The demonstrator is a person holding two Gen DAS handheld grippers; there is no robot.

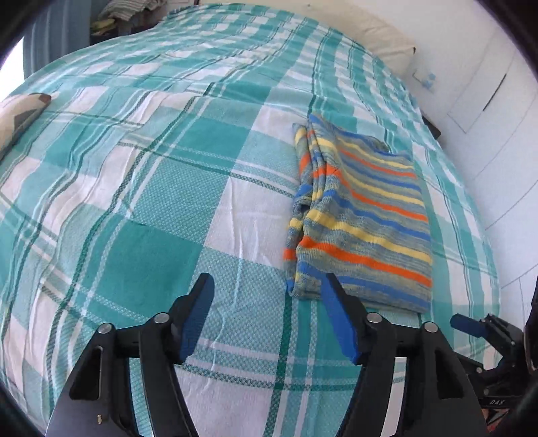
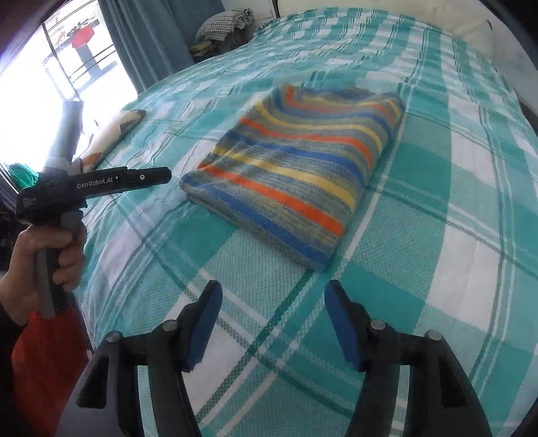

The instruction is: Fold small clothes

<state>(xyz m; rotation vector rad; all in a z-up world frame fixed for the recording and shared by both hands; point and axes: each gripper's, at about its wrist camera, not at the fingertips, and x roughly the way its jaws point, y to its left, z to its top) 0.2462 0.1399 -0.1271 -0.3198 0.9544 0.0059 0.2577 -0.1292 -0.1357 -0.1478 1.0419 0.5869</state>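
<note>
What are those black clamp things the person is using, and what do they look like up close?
Each tool is a black handheld clamp with two angled fingers, blue pads on the inner faces and silver pivot bolts: left tool, right tool. The left tool's body is printed "GenRobot.AI" in white, on a grey-and-black pistol handle. The hand gripping it shows a dark sleeve.

We are in a home bedroom: a bed (image 1: pixel 168 151) under a teal plaid cover, a pale pillow (image 1: pixel 380 37) at its head, blue curtains (image 2: pixel 134 43) beside a bright window (image 2: pixel 50 84), and what may be heaped laundry (image 2: pixel 222 23) beyond
</note>
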